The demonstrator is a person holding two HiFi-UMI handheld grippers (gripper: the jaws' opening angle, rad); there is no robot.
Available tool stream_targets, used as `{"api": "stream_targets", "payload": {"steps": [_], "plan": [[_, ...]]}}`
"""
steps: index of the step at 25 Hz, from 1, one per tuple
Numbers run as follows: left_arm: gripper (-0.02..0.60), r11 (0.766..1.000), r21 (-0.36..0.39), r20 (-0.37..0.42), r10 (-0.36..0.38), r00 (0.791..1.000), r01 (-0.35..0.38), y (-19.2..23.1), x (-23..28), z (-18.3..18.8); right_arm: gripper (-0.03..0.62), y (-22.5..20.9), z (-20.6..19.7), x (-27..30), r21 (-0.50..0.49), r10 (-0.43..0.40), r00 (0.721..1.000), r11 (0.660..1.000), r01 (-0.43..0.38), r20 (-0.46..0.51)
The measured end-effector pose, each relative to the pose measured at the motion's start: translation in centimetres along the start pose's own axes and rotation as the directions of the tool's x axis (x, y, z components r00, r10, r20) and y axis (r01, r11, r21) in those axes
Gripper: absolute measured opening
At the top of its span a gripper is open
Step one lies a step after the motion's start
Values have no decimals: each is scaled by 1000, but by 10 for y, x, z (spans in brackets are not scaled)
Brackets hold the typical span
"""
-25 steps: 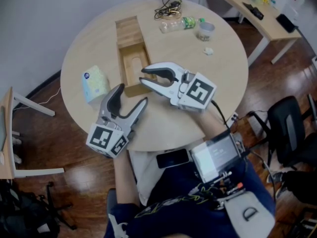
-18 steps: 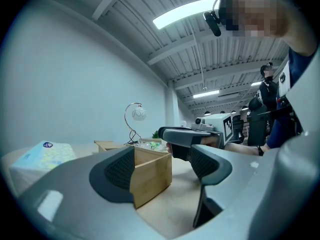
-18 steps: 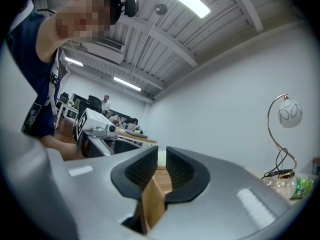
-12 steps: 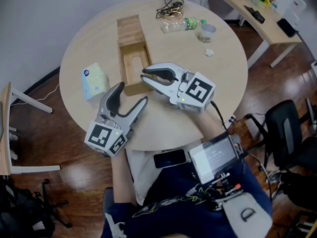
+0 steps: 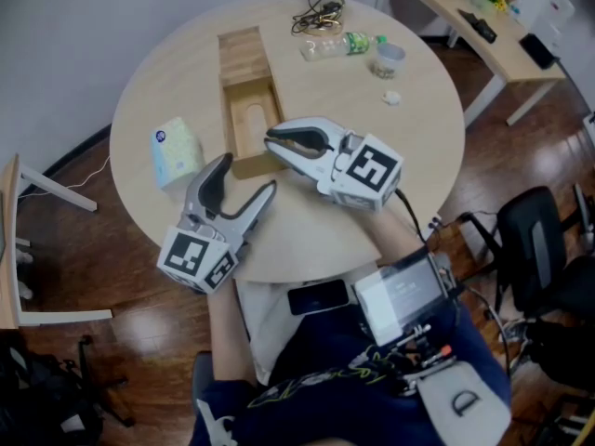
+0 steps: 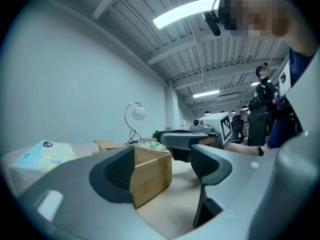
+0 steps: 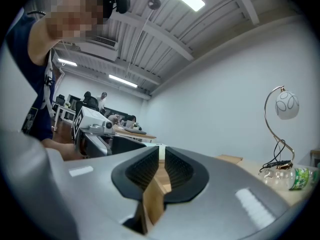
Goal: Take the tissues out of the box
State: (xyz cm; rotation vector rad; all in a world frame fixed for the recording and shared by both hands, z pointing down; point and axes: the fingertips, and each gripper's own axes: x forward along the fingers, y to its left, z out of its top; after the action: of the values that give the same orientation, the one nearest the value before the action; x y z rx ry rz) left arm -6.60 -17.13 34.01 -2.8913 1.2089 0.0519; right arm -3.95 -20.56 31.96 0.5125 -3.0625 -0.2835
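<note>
The right gripper (image 5: pixel 271 142) fingers have just been closing and now pinch the wooden box (image 5: pixel 226 119) by its near wall, mid-frame. The left gripper (image 5: pixel 247 175) fingers stand apart, empty. The tissue pack (image 5: pixel 177 154) lies on the bench (image 5: pixel 409 128), left of the box.

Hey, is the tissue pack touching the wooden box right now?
Apart. The head view shows bare tabletop between the tissue pack and the wooden box.
</note>
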Motion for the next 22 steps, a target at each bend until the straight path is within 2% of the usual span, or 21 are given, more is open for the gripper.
{"api": "stream_targets", "payload": {"steps": [18,22], "plan": [[360,1000,-9,0,4,1000,-4,-1,1,1,2,-8,0,-4,2,-38,999,999,38,-2],[360,1000,-6,-1,2,1000,-2,-1,1,0,2,-8,5,-6,19,-41,999,999,40,29]]}}
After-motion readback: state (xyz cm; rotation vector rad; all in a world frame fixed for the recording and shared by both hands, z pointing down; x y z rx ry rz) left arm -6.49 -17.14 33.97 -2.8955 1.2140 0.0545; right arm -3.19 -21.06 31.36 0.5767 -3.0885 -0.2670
